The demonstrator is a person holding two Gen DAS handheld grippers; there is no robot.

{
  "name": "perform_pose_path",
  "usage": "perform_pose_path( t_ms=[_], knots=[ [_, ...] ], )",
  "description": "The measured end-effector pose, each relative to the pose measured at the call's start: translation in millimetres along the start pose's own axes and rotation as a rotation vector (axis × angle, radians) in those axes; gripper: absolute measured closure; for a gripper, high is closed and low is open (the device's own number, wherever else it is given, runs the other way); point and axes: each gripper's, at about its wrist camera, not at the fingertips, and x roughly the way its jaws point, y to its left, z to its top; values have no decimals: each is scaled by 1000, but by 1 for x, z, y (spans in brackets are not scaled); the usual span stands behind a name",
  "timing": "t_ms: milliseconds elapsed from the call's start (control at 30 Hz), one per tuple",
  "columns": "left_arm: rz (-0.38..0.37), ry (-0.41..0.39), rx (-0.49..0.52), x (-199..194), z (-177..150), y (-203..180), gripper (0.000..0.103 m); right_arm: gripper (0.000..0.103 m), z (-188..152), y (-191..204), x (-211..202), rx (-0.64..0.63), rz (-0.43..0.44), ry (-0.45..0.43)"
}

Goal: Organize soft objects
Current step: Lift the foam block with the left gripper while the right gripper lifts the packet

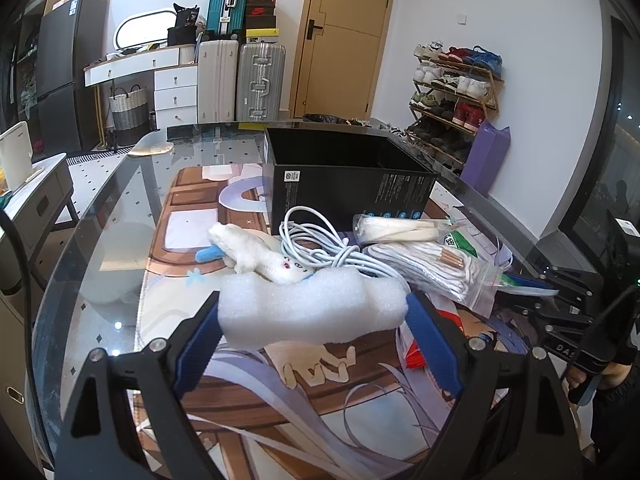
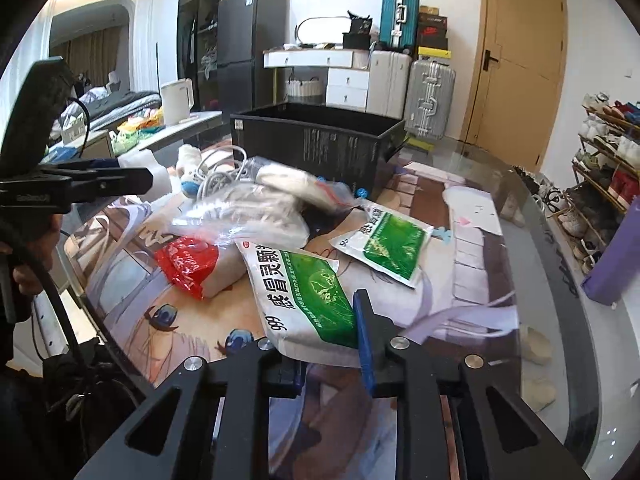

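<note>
My left gripper (image 1: 314, 322) is shut on a white foam block (image 1: 312, 308), held above the mat. Behind it lie a white plush toy (image 1: 260, 256), a coiled white cable (image 1: 316, 246) and a bagged white cord (image 1: 436, 268). An open black box (image 1: 348, 196) stands farther back; it also shows in the right wrist view (image 2: 316, 140). My right gripper (image 2: 320, 344) is shut on a green and white medicine sachet (image 2: 308, 292). A second sachet (image 2: 386, 242) and a red and white packet (image 2: 192, 264) lie nearby. The left gripper (image 2: 132, 180) with the foam shows at the left.
The printed mat (image 1: 240, 384) covers a round glass table (image 2: 560, 280). A shoe rack (image 1: 452, 96) and a purple bag (image 1: 486, 152) stand at the right. Suitcases (image 1: 260, 80), white drawers (image 1: 176, 88) and a door (image 1: 344, 36) are behind the table.
</note>
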Motion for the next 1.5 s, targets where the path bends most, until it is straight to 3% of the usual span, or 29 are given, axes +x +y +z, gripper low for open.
perform_pose_path(
  t_ms=[300, 533, 967, 1333, 1500],
  knots=[
    [17, -21, 13, -7, 7, -4, 14, 83, -1, -8, -44, 30, -48, -77],
    [104, -31, 41, -8, 18, -9, 14, 83, 17, -6, -57, 50, -3, -128],
    [101, -53, 49, -4, 45, -10, 14, 83, 61, -2, -39, 57, 23, -134],
    [104, 47, 9, 21, 57, -4, 14, 82, 80, -11, -12, 79, 11, -82],
    [117, 51, 8, 27, 60, -2, 14, 82, 87, -11, -1, 71, 29, -78]
  ],
)
